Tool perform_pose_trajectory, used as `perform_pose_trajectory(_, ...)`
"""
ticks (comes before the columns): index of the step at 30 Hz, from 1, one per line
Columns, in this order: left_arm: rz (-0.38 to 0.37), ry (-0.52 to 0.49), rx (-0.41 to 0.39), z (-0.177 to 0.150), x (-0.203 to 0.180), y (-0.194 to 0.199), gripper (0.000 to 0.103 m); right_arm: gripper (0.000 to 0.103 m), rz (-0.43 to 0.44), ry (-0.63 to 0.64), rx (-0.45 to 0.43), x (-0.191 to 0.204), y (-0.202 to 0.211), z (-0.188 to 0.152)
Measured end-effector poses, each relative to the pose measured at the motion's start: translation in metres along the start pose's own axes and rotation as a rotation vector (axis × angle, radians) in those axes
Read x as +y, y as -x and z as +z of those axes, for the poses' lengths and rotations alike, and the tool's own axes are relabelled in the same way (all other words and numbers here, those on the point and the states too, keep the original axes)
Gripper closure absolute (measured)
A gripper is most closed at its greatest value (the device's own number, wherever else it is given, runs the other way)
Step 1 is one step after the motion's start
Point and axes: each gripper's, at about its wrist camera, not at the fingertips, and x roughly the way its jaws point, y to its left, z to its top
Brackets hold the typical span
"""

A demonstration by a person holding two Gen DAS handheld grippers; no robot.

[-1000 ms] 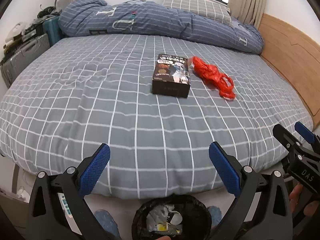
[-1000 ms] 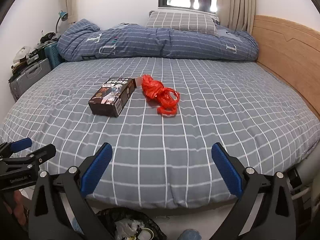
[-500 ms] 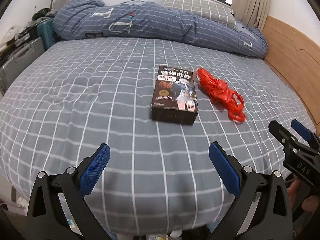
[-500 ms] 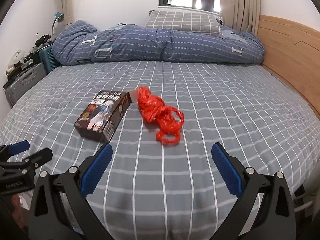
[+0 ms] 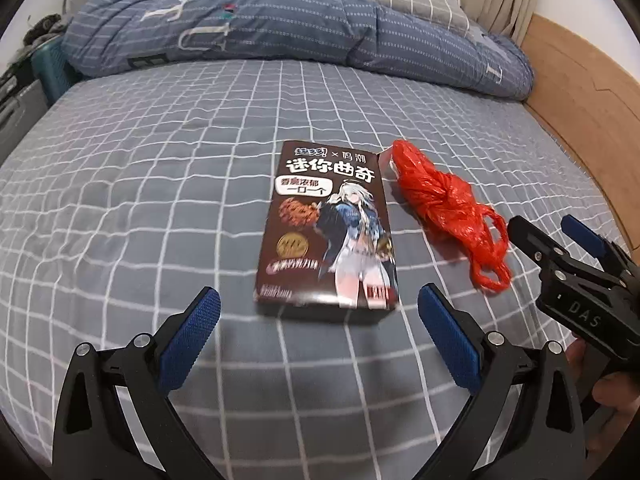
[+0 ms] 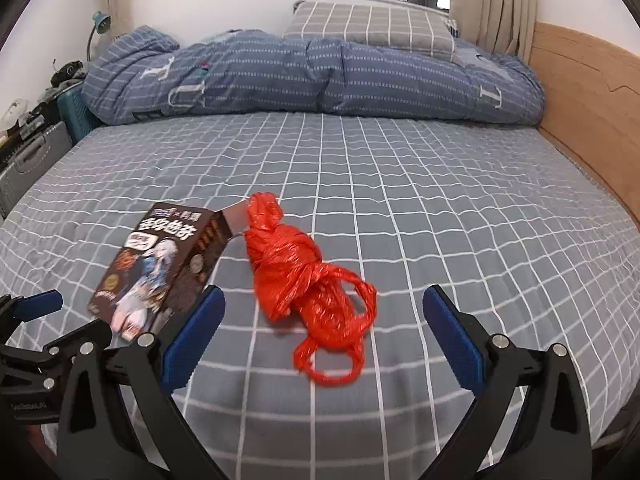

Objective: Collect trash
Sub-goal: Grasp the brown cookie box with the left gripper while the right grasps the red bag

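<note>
Trash lies mid-bed in both of my views: a box [image 5: 326,232] and a red bag [image 5: 448,204]. The box is dark brown, flat on its back, printed with Chinese lettering, a cookie and a pale-haired cartoon figure; its far flap is open toward the bag. The bag is thin crinkled plastic, knotted into a lump, with loose handle loops at its near end. It sits just beside the box on the grey checked bed [image 5: 132,184], near the box's upper right corner.

My left gripper [image 5: 318,332] hangs low in the frame, fingers spread wide, nothing between them; the box's near edge sits centred just beyond the blue pads [image 5: 188,340]. In the right wrist view, my right gripper [image 6: 324,336] is likewise spread and empty, with the bag [image 6: 308,280] between and just ahead of its fingers and the box [image 6: 160,264] at centre left. Each gripper shows at the other view's lower edge.
</note>
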Motion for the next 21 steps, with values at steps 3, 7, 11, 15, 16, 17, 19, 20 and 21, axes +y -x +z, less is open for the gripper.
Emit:
perform_pose_trajectory(3, -0.001, -0.013, 0.018, 0.011, -0.002, -0.015, 0.006, 0.008, 0.003, 0.007, 0.013, -0.001, -0.017, 0.006)
perform_pose_trajectory(7, -0.004, -0.018, 0.037, 0.022, -0.003, -0.033, 0.006, 0.008, 0.019, -0.001, 0.031, -0.003, -0.035, 0.014)
perform_pose_trajectory(11, -0.017, -0.004, 0.062, 0.028, -0.002, -0.051, 0.006, 0.008, 0.035, -0.003, 0.054, -0.002, -0.052, 0.019)
perform_pose_trajectory(15, -0.017, -0.004, 0.077, 0.030, -0.002, -0.062, 0.006, 0.013, 0.045, 0.008, 0.090, 0.000, -0.070, 0.018)
perform_pose_trajectory(16, -0.018, -0.003, 0.083, 0.031, -0.002, -0.066, 0.006, 0.015, 0.047, 0.008, 0.096, 0.000, -0.073, 0.017)
perform_pose_trajectory(17, -0.019, -0.003, 0.087, 0.031, -0.002, -0.069, 0.006, 0.015, 0.052, 0.007, 0.102, 0.000, -0.076, 0.017)
perform_pose_trajectory(19, -0.012, -0.004, 0.091, 0.031, -0.003, -0.073, 0.006, 0.018, 0.058, 0.004, 0.111, 0.001, -0.080, 0.015)
perform_pose_trajectory(20, -0.009, -0.006, 0.090, 0.030, -0.003, -0.073, 0.006, 0.019, 0.063, 0.004, 0.115, 0.001, -0.082, 0.015)
perform_pose_trajectory(21, -0.004, -0.007, 0.088, 0.031, -0.004, -0.075, 0.006, 0.020, 0.069, 0.005, 0.119, 0.001, -0.083, 0.015)
